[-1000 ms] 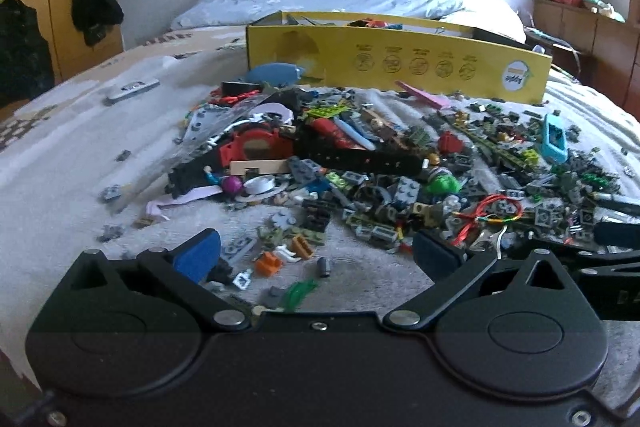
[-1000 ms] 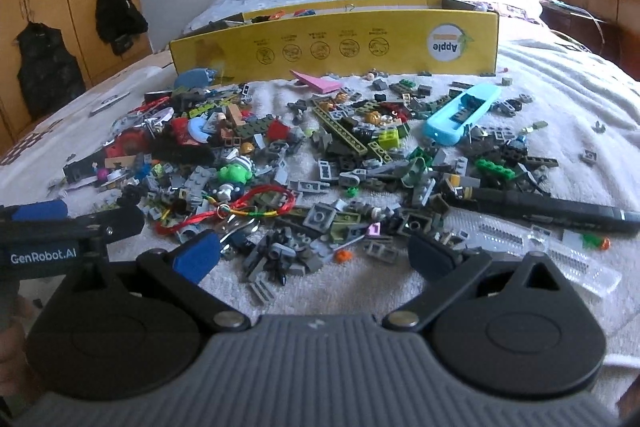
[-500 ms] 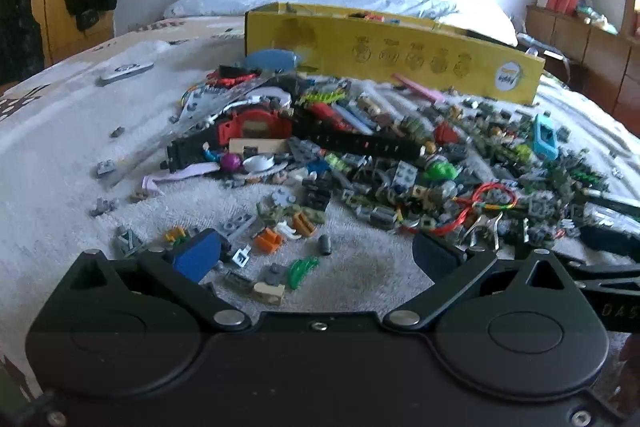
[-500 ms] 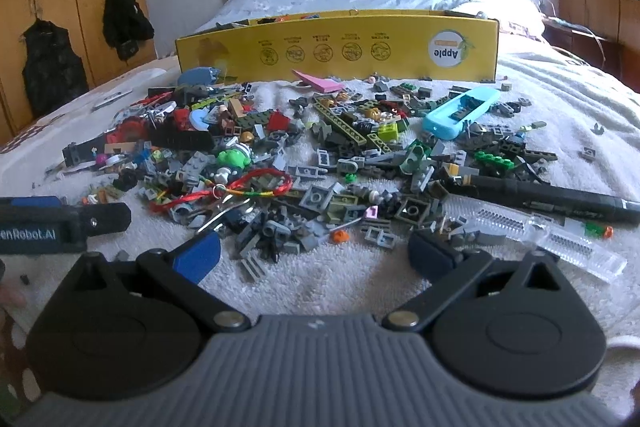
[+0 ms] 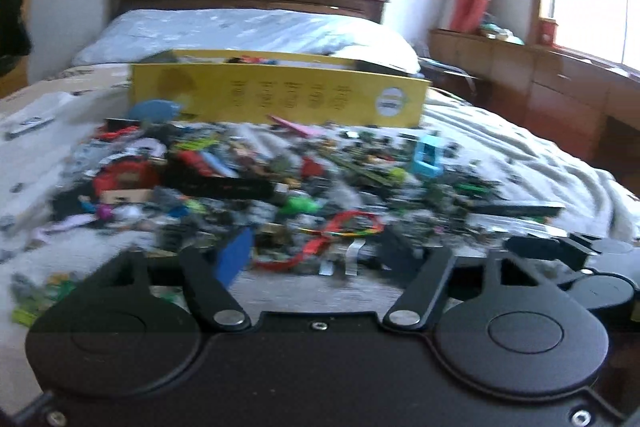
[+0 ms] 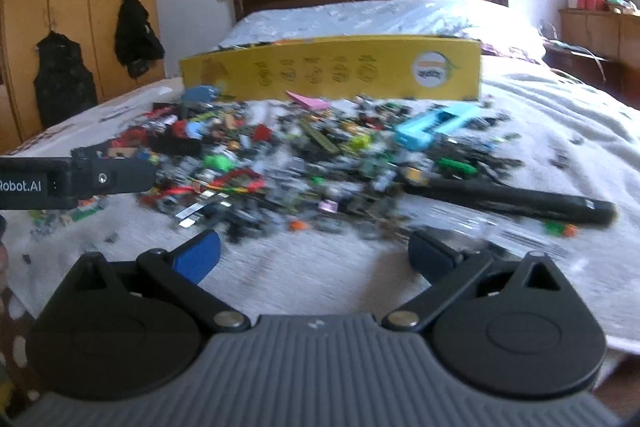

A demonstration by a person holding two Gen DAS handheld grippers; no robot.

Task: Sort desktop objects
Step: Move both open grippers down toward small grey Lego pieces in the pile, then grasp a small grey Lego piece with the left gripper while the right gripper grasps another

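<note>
With nothing between them, the left gripper point(image 5: 316, 251) jaws are closing at the brick pile point(image 5: 280, 183) edge near the red cord point(image 5: 352, 223), which could snag; the right gripper point(image 6: 316, 255) gapes empty.

A bed point(image 6: 560, 131) is covered by a white blanket. On it are spread a blurred heap of small bricks point(image 6: 312, 163), a yellow box point(image 6: 332, 71) behind the heap, a black pen point(image 6: 516, 201) and a pillow point(image 6: 360, 15).
</note>
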